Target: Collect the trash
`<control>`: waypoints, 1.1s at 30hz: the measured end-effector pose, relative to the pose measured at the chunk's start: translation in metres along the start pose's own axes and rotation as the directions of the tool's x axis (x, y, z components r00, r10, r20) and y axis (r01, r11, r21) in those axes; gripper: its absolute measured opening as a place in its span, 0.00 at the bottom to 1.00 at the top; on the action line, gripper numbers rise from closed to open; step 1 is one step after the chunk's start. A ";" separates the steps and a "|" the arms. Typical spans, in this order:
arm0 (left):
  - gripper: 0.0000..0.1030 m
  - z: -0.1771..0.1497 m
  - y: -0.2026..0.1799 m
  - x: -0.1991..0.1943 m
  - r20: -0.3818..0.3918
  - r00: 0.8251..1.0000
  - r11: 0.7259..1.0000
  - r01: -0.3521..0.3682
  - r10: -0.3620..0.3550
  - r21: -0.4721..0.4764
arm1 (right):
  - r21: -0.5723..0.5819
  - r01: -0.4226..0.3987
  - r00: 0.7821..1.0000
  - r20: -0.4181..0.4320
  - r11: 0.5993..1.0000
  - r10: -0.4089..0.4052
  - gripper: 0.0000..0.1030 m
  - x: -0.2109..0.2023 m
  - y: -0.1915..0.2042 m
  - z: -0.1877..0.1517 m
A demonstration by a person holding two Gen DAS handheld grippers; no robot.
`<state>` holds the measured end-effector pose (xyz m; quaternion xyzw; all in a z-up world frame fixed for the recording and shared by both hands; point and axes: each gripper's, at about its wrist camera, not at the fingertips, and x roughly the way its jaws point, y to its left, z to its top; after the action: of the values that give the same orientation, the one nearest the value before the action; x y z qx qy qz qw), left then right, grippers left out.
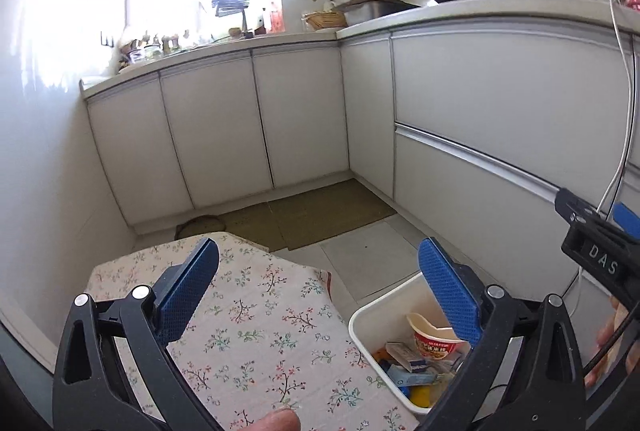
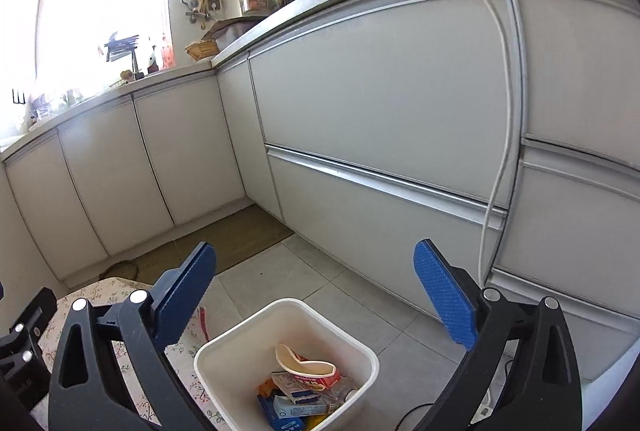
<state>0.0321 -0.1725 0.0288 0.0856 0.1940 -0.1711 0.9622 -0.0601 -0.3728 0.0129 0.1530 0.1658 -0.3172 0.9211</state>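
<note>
Left gripper point(image 1: 318, 287) view alone shows most of the floral tablecloth point(image 1: 256, 331).

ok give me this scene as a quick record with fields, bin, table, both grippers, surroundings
bin: white bin on the tiled floor, beside the table
bin contents: crushed noodle cup, small cartons and wrappers
table: floral cloth, nothing on the visible part
left gripper: open, nothing between the pads, over the table edge
right gripper: open, empty, above the bin
surroundings: white kitchen cabinets, brown floor mat
</note>
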 end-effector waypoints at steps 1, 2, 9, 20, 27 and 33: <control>0.93 -0.002 0.007 -0.010 0.033 0.999 1.000 -0.022 0.022 -0.015 | 0.012 0.012 1.000 0.003 1.000 -0.012 0.93 -0.009 0.000 -0.003; 0.93 -0.003 0.011 -0.025 0.079 0.995 0.998 -0.051 0.053 -0.023 | 0.022 0.009 1.000 0.005 1.000 -0.009 0.93 -0.016 0.001 -0.006; 0.93 -0.010 0.043 -0.055 0.054 0.993 0.992 -0.099 0.103 -0.085 | -0.027 -0.043 0.999 0.013 0.999 0.044 0.93 -0.051 0.018 -0.024; 0.93 -0.033 0.073 -0.051 -0.044 0.998 0.988 -0.059 0.053 -0.143 | -0.129 -0.085 0.996 -0.023 0.988 0.083 0.93 -0.064 0.058 -0.046; 0.93 -0.041 0.078 -0.041 -0.087 0.994 0.988 -0.078 0.067 -0.136 | -0.182 -0.113 0.993 -0.044 0.977 0.106 0.93 -0.059 0.077 -0.058; 0.93 -0.045 0.076 -0.037 -0.099 0.992 0.987 -0.094 0.082 -0.128 | -0.175 -0.136 0.990 -0.068 0.975 0.125 0.93 -0.053 0.082 -0.060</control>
<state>0.0126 -0.0808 0.0101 0.0382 0.2458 -0.1111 0.9622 -0.0600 -0.2601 -0.0051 0.0888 0.2092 -0.2353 0.9450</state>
